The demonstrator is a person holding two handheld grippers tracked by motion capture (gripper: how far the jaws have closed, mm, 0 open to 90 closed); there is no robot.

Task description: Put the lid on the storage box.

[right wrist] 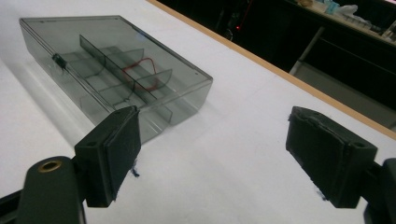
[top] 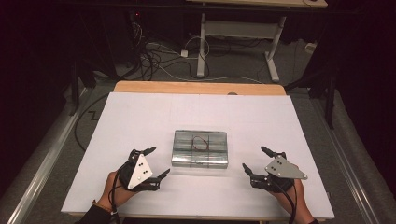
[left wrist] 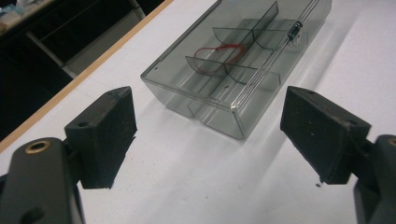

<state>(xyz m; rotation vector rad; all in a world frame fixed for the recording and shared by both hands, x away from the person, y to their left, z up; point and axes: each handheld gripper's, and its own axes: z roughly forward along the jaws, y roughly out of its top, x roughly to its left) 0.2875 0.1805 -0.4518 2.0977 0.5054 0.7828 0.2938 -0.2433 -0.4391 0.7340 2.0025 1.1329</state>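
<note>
I have both grippers parked on the white table [top: 140,116] with a smoky clear compartment box [top: 200,148] lying between them, and neither one touches it. My left gripper [top: 156,163] has its 2 jaws spread wide with nothing between them; in the left gripper view the box [left wrist: 238,60] sits ahead of the open gap and slightly toward the right-hand finger [left wrist: 322,133], with bare table between. My right gripper [top: 259,161] is spread just as wide and equally empty; in the right gripper view the box [right wrist: 112,70] lies ahead and off toward the left-hand finger [right wrist: 114,151], whose tip overlaps its near corner in the picture (overlap only, I judge, not contact).

The box lies flat, lid closed as far as I can tell, with its long axis running from one gripper toward the other, so each gripper faces 1 short end. Inside I see dividers and a loop of red wire [left wrist: 224,49] in a middle compartment, and a small dark cylindrical part [left wrist: 294,29] near the long edge nearest me.

From the high view the left gripper looks a little nearer to its end than the right. I judge the coming move turns on that: each hand closes inward along the long axis to meet a short end
</note>
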